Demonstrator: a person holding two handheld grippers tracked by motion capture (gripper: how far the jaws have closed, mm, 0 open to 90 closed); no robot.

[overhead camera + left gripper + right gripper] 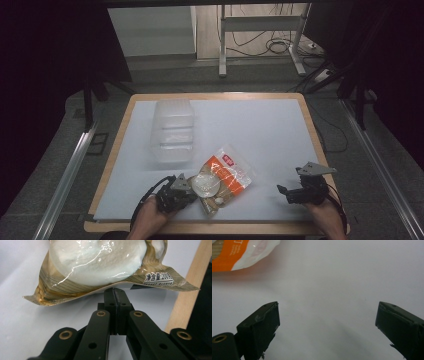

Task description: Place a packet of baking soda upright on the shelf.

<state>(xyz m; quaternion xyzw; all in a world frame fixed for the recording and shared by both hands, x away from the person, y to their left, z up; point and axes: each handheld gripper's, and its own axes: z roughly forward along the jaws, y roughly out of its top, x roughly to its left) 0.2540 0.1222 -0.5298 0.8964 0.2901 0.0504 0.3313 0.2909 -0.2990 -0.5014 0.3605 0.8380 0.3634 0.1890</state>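
A food bag, orange and clear with round white pieces inside, lies near the front of the white mat. My left gripper is at the bag's near left corner. In the left gripper view its jaws are pressed together at the bag's lower edge, left gripper shut on that seam, with the corner raised off the mat. My right gripper hovers open to the bag's right. Between the right gripper's wide-apart jaws is bare mat, and the bag's orange corner lies at top left.
A clear plastic container stands on the mat behind the bag, left of centre. The wooden table edge runs close by my left gripper. Table legs and cables lie on the floor beyond.
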